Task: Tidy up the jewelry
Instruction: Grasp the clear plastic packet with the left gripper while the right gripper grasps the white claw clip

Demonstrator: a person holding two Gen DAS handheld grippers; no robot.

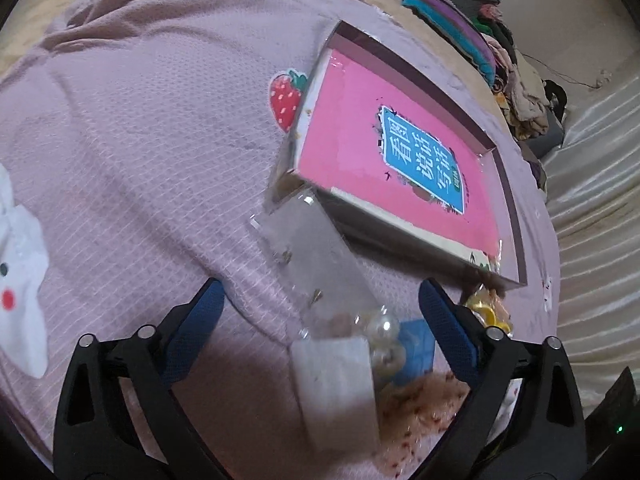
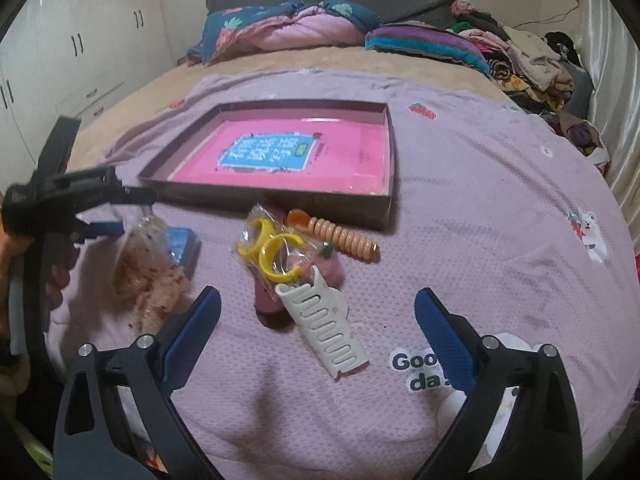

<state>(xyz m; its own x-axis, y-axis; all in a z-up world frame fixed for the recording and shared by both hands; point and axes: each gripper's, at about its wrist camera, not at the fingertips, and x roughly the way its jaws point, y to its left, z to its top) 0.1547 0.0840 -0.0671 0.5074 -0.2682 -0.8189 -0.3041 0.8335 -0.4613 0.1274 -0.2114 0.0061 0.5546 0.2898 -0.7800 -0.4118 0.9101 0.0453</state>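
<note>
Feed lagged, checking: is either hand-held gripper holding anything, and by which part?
Nothing is held. Left hand-held gripper and right hand-held gripper both stand open above the items.

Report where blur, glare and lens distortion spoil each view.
Left wrist view: strong fisheye bend, dark corners; the clear bag with pearl beads near the lens is smeared and out of focus; glare streaks the pink book cover. Right wrist view: the left hand-held gripper at the left edge is motion-blurred, the white comb is sharp; the wardrobe doors show reflections.

Left wrist view: close, angled down over the bed (image 1: 140, 140). Right wrist view: farther back, facing the headboard. Shared: dark tray (image 1: 508, 184) (image 2: 384, 152) ahead of both.
</note>
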